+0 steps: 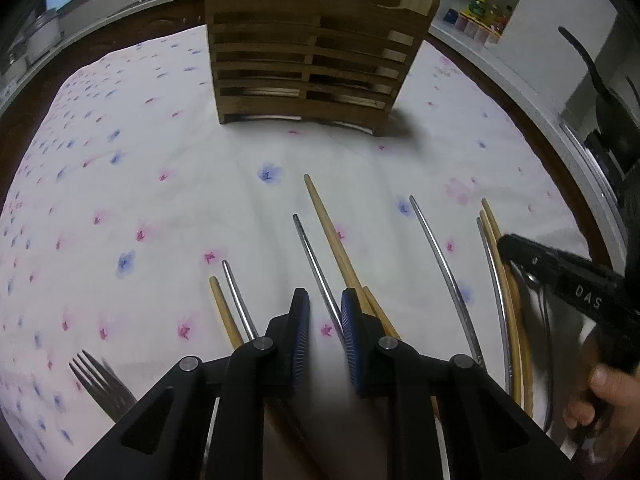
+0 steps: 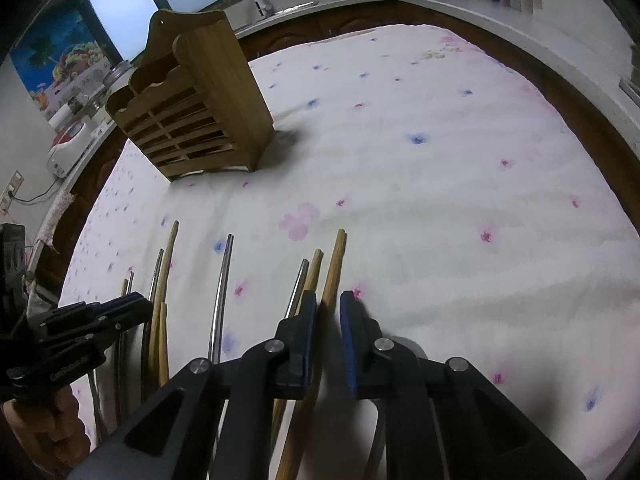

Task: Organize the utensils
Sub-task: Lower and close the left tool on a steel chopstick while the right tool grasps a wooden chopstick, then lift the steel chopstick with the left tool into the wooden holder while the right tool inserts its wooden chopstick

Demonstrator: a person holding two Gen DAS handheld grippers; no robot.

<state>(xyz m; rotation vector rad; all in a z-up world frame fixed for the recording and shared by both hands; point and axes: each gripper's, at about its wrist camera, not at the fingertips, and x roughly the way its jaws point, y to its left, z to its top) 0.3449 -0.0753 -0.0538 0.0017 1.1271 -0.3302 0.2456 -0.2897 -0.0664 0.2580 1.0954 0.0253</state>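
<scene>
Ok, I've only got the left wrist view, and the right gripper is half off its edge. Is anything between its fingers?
Observer: Yes. The right gripper straddles one wooden chopstick, which lies against one pad with a gap to the other.
Operator: Anything else in there?
Observer: No. A second wooden chopstick and a metal chopstick lie just outside it, on the holder's side.
Operator: The holder's top is cropped for me.
Observer: The wooden holder has a taller back panel with a small hole near its top.
</scene>
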